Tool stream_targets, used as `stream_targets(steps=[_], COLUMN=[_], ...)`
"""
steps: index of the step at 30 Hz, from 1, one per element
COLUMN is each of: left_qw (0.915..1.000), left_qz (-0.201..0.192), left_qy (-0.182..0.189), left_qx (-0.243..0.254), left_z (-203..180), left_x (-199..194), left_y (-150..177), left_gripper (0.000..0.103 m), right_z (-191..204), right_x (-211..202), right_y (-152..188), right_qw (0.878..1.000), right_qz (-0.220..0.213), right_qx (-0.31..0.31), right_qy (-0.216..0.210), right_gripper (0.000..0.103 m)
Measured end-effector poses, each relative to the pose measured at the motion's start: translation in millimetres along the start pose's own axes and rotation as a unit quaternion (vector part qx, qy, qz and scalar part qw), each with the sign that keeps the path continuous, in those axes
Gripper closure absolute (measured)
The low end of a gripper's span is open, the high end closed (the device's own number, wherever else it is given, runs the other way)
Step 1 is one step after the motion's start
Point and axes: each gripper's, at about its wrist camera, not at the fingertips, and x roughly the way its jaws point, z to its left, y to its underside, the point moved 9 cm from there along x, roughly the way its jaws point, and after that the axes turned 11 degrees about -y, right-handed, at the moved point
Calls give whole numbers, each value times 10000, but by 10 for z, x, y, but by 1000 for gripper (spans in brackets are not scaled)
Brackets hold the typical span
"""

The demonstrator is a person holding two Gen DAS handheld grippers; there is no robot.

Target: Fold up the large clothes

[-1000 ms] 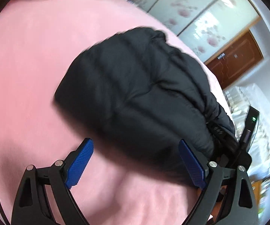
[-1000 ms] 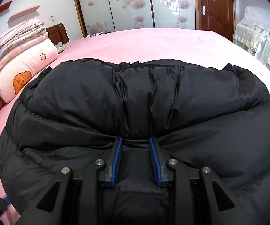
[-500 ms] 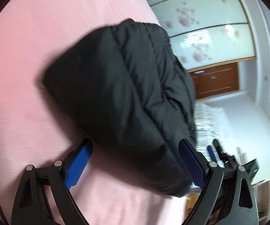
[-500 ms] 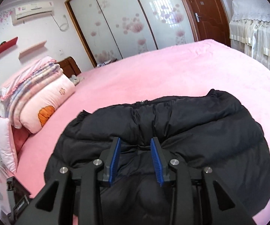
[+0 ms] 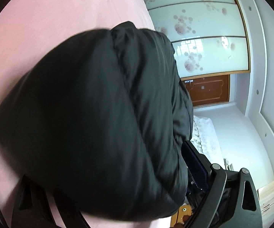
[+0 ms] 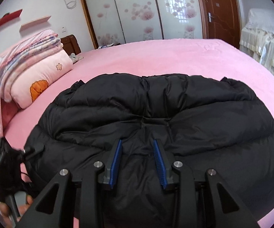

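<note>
A black puffer jacket (image 6: pixel 175 114) lies folded in a thick bundle on the pink bed (image 6: pixel 175 57). My right gripper (image 6: pixel 138 152) sits low over its near edge, shut on a ridge of fabric that runs between the blue pads; creases pull toward it. In the left wrist view the jacket (image 5: pixel 89 114) fills most of the frame. My left gripper (image 5: pixel 135 146) stands wide open around the bundle's end. Only its right pad (image 5: pixel 195 169) shows, beside the fabric; the jacket hides the other finger.
Folded pink quilts and pillows (image 6: pixel 38 76) are stacked at the bed's left end. Beyond the bed stand a flowered sliding wardrobe (image 6: pixel 137 13) and a brown door (image 6: pixel 220 9). White lace-covered furniture (image 6: pixel 266 43) is at the right. A hand (image 6: pixel 25 202) shows at lower left.
The left gripper rolled and closed in on the jacket's end, which now sits between its jaws and hides one finger. The right gripper drew back and up, fabric still between its pads.
</note>
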Motion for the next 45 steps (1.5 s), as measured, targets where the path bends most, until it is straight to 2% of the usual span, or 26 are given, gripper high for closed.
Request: stream_targets(steps=[4, 6, 7, 8, 9, 11, 12, 14, 16, 19, 23, 27, 29, 32, 36, 39, 41, 43, 45], left_qw=[9999, 9995, 9989, 9983, 9972, 9941, 9888, 9730, 9413, 9068, 8855, 8608, 8436, 8179, 8060, 7930, 7838, 7696, 7554], left_qz=[-129, -213, -260, -273, -312, -439, -586, -862, -1232, -1582, -1675, -1597, -1616, -1740, -1746, -1748, -1762, -1781, -1813], left_qy=[-44, -218, -392, -506, -637, -835, -1053, -1479, -1959, -2051, -1941, -1848, -1940, -2181, -2381, -2592, -2677, -2761, -2825], left_qx=[-90, -114, -26, 91, 216, 529, 878, 1545, 2458, 3327, 3875, 4464, 4738, 5032, 5131, 5229, 5319, 5475, 5628], left_z=[-47, -43, -53, -78, -101, -196, -293, -477, -763, -1240, -1611, -1961, -2018, -2171, -2272, -2326, -2344, -2398, -2406], left_x=[60, 72, 91, 112, 114, 71, 39, -36, -72, -115, -145, 16, -112, -68, -128, -82, -91, -82, -71], left_y=[-91, -103, -109, -114, -114, -114, -99, -66, 59, 316, 584, 922, 1127, 1180, 1286, 1355, 1364, 1457, 1536], left_gripper=[11, 23, 38, 47, 52, 68, 71, 80, 84, 85, 85, 85, 85, 85, 85, 85, 85, 85, 85], right_z=[57, 83, 93, 98, 92, 84, 75, 75, 61, -10, -140, -224, -245, -255, -297, -450, -653, -935, -1298], right_x=[27, 80, 118, 158, 228, 340, 417, 502, 577, 636, 667, 669, 663, 560, 185, -258, -579, -851, -1007], right_y=[-132, -219, -259, -280, -290, -261, -215, -138, -67, -19, 25, 70, 92, 84, 21, -74, -129, -156, -131], right_qw=[9996, 9990, 9988, 9988, 9991, 9995, 9997, 9995, 9990, 9987, 9988, 9976, 9966, 9935, 9918, 9952, 9968, 9946, 9889], right_qz=[-189, -252, -284, -284, -234, -94, 22, 146, 279, 375, 439, 494, 539, 701, 554, 88, -329, -691, -846], right_qx=[-183, -285, -315, -318, -287, -218, -180, -188, -234, -154, 201, 443, 523, 602, 671, 656, 656, 740, 1081], right_qy=[124, 222, 238, 258, 229, 190, 159, 186, 261, 295, 47, -187, -333, -665, -934, -725, -304, 225, 566], right_gripper=[69, 70, 74, 76, 81, 85, 86, 86, 86, 86, 87, 89, 89, 90, 90, 90, 90, 90, 90])
